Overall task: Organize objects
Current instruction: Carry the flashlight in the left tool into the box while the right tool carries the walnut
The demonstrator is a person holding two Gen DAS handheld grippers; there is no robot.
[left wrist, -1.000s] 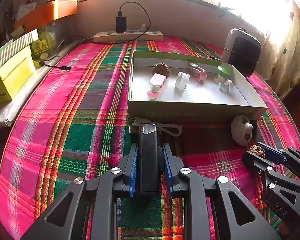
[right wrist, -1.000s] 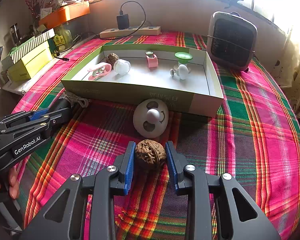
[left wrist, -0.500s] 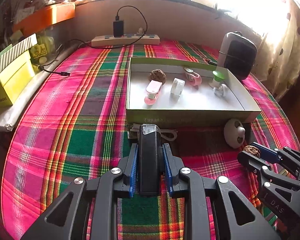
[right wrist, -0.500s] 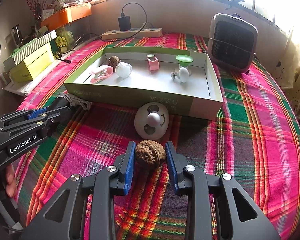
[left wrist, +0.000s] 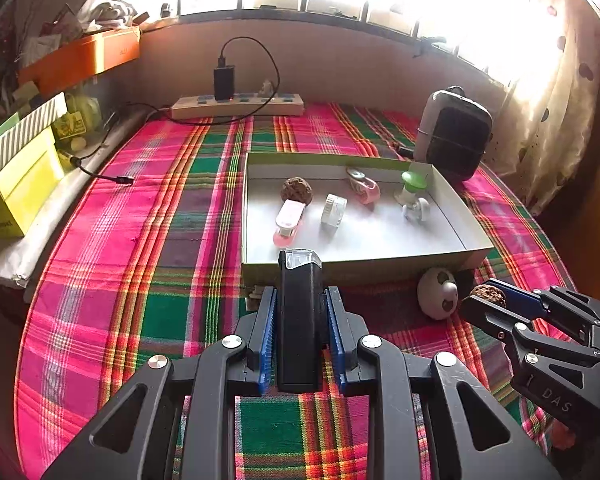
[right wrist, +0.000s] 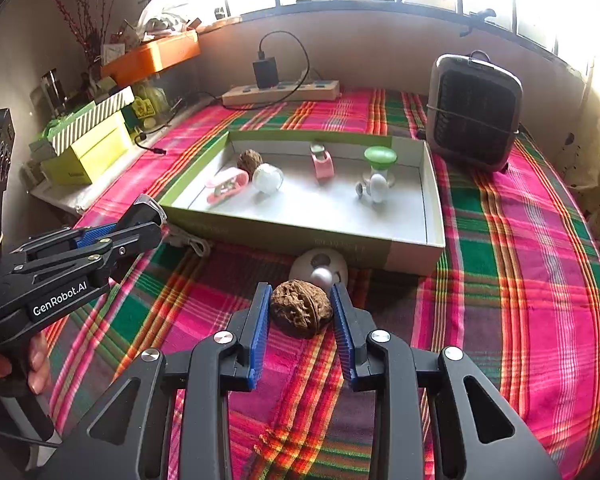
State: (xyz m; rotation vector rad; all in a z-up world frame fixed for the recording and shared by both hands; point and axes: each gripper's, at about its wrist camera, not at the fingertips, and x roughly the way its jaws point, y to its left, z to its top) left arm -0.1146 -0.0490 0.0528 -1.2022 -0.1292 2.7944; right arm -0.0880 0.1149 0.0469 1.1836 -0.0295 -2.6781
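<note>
My left gripper (left wrist: 300, 320) is shut on a black rectangular device (left wrist: 299, 320) with a clear top end and holds it above the cloth, just before the near wall of the shallow box (left wrist: 364, 268). My right gripper (right wrist: 302, 316) is shut on a brown walnut (right wrist: 301, 307) and holds it above the cloth, in front of the box (right wrist: 300, 236). The box holds another walnut (left wrist: 296, 191), a pink clip (left wrist: 288, 222), a white round case (left wrist: 333, 210), a pink item (left wrist: 365, 186) and a green-topped white toy (left wrist: 413, 196).
A white egg-shaped toy (right wrist: 320, 270) lies on the plaid cloth against the box's near wall. A white cord (right wrist: 192, 240) lies by the box's left corner. A small heater (right wrist: 474, 114) stands at the back right, a power strip (right wrist: 280, 92) at the back, yellow boxes (right wrist: 88, 148) on the left.
Both grippers have risen with their loads, so the box and cloth appear farther away and lower. The black device and the walnut stay gripped.
</note>
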